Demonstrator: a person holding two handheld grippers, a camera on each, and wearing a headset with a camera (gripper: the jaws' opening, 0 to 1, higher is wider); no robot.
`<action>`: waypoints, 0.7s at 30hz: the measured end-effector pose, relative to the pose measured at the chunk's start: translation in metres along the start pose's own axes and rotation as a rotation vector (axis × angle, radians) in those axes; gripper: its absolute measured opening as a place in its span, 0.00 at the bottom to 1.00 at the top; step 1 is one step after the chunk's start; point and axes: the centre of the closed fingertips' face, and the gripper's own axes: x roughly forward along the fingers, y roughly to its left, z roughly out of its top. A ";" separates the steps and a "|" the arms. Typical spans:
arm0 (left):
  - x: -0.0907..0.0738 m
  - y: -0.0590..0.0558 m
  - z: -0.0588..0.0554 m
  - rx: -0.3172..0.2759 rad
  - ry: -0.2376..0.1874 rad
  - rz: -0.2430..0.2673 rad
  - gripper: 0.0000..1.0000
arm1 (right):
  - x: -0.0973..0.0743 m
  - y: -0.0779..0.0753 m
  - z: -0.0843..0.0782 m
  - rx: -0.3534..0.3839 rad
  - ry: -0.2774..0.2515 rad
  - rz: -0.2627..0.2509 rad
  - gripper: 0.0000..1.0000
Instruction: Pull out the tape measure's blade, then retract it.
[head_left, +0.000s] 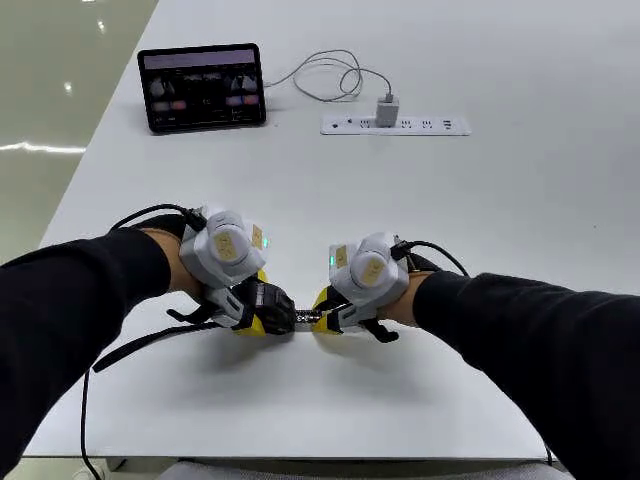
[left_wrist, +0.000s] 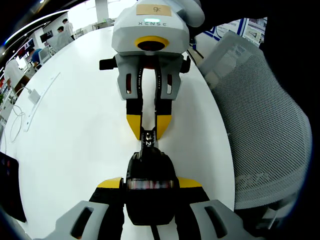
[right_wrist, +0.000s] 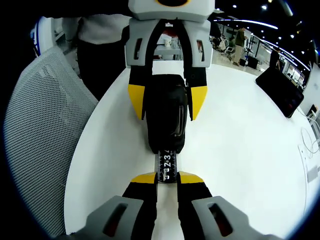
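The black tape measure (head_left: 270, 308) lies low over the white table (head_left: 450, 200), and my left gripper (head_left: 258, 312) is shut on its body. From the left gripper view, the case (left_wrist: 150, 180) sits between my yellow-tipped jaws, left gripper (left_wrist: 150, 183). A short length of blade (head_left: 305, 316) sticks out to the right. My right gripper (head_left: 322, 320) is shut on that blade. The right gripper view has the black numbered blade (right_wrist: 167, 165) pinched in my right gripper (right_wrist: 167, 178), with the case (right_wrist: 167, 117) just beyond it. The two grippers face each other, almost touching.
A dark tablet (head_left: 203, 86) stands at the far left of the table. A white power strip (head_left: 395, 125) with a charger and looped cable lies at the back. A grey mesh chair (left_wrist: 260, 115) stands past the table's near edge (head_left: 300, 455).
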 end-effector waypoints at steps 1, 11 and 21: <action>0.000 0.000 0.000 0.001 0.000 -0.001 0.35 | 0.000 0.000 0.000 0.003 0.000 0.000 0.10; 0.001 0.001 0.000 0.006 0.001 -0.003 0.35 | -0.003 -0.001 -0.003 0.013 0.003 0.003 0.10; 0.001 0.000 -0.001 0.002 0.003 -0.004 0.35 | -0.006 0.000 -0.008 0.017 0.005 0.001 0.10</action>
